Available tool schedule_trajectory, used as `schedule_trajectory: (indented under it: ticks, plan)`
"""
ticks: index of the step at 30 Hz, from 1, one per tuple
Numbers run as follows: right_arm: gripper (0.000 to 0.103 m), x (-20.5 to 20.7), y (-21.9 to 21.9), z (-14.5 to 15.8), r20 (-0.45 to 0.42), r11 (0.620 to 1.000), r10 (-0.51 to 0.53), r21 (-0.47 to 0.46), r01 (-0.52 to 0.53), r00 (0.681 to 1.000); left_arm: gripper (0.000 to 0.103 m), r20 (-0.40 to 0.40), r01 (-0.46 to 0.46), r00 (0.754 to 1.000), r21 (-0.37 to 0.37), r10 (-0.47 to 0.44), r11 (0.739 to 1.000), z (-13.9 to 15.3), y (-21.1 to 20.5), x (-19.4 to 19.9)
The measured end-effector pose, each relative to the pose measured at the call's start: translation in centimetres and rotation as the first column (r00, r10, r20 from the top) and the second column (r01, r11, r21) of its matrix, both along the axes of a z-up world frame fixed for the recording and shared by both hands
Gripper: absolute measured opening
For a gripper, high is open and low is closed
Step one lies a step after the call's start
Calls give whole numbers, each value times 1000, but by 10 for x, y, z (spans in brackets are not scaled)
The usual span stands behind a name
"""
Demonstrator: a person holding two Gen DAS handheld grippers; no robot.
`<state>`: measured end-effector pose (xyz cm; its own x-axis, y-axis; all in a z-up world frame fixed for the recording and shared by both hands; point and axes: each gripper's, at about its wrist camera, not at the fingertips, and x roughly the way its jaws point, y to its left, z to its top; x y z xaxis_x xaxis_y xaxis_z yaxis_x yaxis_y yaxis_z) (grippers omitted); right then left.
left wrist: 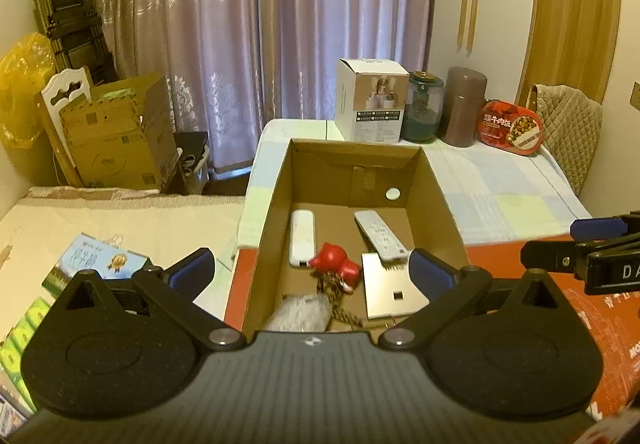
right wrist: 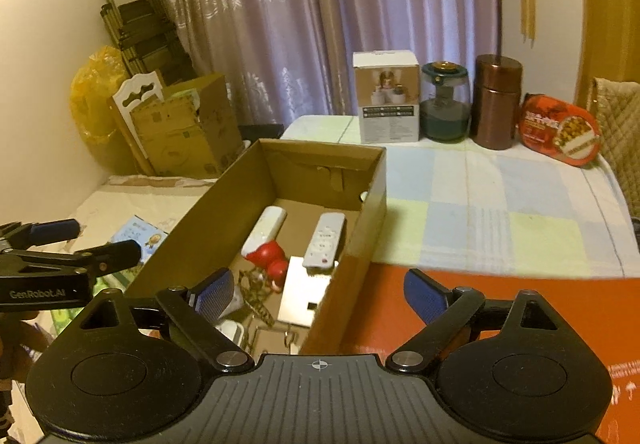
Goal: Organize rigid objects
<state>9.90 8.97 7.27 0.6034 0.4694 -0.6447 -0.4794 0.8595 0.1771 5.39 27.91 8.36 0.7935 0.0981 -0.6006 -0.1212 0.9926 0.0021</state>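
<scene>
An open cardboard box (left wrist: 276,203) (right wrist: 192,228) stands on a red carton. Inside lie two white remotes (left wrist: 302,238) (left wrist: 380,236), a red toy boxing glove (left wrist: 336,268) (right wrist: 270,258) on a brown cord, a silver flat plate (left wrist: 390,294) (right wrist: 306,290) and a white fuzzy thing (left wrist: 300,310). My left gripper (left wrist: 312,268) hangs open over the box's near end, nothing between its blue pads. My right gripper (right wrist: 318,294) is open over the box's right wall, holding nothing. Each gripper shows at the edge of the other's view (left wrist: 592,244) (right wrist: 76,244).
At the back of the checked cloth (right wrist: 480,211) stand a white carton (left wrist: 370,101), a green glass jar (left wrist: 422,107), a brown canister (left wrist: 464,105) and a red food tub (left wrist: 512,127). A milk carton (left wrist: 94,264) lies left. Cardboard boxes (left wrist: 120,139) and a ladder stand by the curtain.
</scene>
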Motion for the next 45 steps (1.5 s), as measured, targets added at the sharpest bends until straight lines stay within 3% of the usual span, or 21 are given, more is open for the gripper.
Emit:
schedule_trajectory:
  ticks: [5,14,27,45]
  plan:
    - [89,-24,-11,1,-4,1000,-11,8,11,1000,101,-4,1,1000,44,-1,999,7,-12,-26]
    - [89,-54,-33,2,-2,999,-33,-3,33,999,101,2,8,1000,14,-8,1000,13,-25,-57]
    - [89,-80,-66,3,-1,998,-59,6,59,998,101,-49,-23,999,3,24,1000,-1,-42,-82]
    - [89,-105,-88,-1,-1,998,-70,-7,70,998,102,-77,9,997,-7,-9,1000,-10,-76,-96]
